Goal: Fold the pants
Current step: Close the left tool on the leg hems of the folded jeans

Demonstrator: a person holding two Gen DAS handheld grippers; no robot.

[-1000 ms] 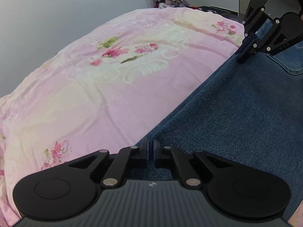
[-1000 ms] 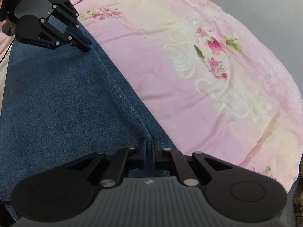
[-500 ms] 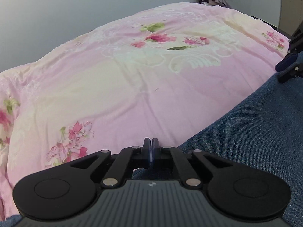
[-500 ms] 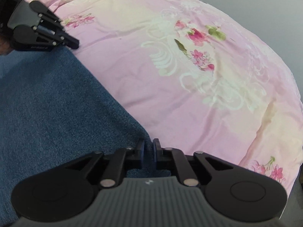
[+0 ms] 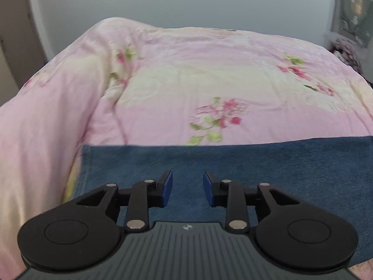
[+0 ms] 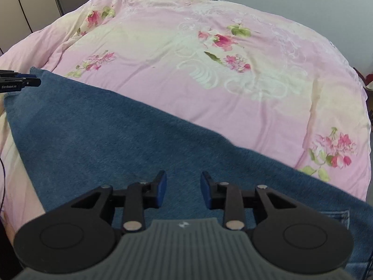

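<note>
On pink floral bedspread [image 6: 233,107], folded jeans [image 6: 105,135]; both claws just released, empty.

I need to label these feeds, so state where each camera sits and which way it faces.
Left wrist: sits on the left claw, angled down over the jeans' end toward the pink floral quilt and wall; its own open fingers show.
Right wrist: sits on the right claw, angled down across the jeans and quilt; its open fingers and the left claw's tip show.
Shared: jeans, quilt.
</note>
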